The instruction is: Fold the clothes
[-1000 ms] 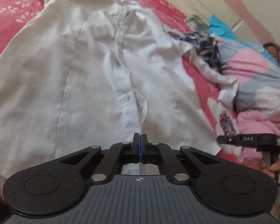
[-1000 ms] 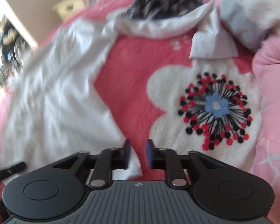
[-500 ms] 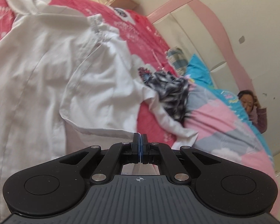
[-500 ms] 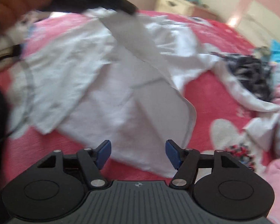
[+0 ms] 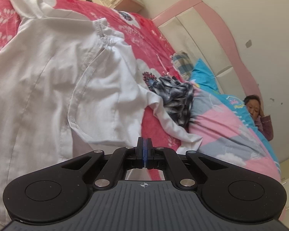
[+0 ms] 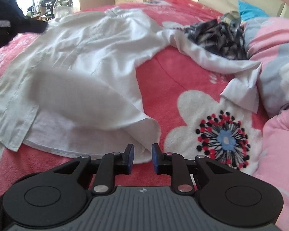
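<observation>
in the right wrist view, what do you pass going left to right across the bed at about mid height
white shirt body → bare pink blanket → the shirt's long sleeve with its cuff → pink and grey quilt
</observation>
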Demonstrator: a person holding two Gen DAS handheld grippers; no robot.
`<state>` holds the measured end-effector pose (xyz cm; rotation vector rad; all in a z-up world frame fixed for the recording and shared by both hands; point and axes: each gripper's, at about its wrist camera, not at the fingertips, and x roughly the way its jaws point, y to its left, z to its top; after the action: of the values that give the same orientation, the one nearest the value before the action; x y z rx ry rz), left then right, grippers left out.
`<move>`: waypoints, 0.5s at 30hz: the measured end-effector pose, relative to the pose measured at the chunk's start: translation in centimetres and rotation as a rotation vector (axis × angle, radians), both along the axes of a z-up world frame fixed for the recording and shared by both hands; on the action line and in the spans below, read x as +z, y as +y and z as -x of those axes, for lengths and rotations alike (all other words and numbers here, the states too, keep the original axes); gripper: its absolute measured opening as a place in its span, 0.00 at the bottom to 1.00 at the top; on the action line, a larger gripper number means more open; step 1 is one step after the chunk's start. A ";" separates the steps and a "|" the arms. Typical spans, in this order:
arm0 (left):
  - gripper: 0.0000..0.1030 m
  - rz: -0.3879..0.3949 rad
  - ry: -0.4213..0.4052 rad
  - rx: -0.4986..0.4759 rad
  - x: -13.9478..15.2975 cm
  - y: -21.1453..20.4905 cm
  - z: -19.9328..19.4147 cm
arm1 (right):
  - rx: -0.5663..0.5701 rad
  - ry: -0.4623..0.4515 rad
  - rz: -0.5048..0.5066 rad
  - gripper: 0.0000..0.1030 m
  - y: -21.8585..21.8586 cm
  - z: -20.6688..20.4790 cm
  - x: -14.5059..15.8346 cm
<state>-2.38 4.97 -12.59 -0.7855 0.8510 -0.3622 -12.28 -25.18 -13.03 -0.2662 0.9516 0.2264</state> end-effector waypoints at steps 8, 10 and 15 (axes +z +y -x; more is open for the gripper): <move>0.00 -0.035 0.023 -0.008 -0.9 -0.4 -0.1 | 0.035 -0.031 0.102 0.42 0.2 -1.2 -0.9; 0.00 -0.041 0.030 -0.031 -1.1 -0.3 0.1 | 0.045 -0.029 0.099 0.42 0.2 -1.8 -1.2; 0.21 -0.075 0.113 -0.173 -3.3 -0.7 1.8 | 0.050 -0.018 0.078 0.42 -0.2 -3.2 -2.2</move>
<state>-4.22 4.31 -15.88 -0.6695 1.0366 -0.4392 -9.03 -25.36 -15.20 -0.3638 0.9376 0.2321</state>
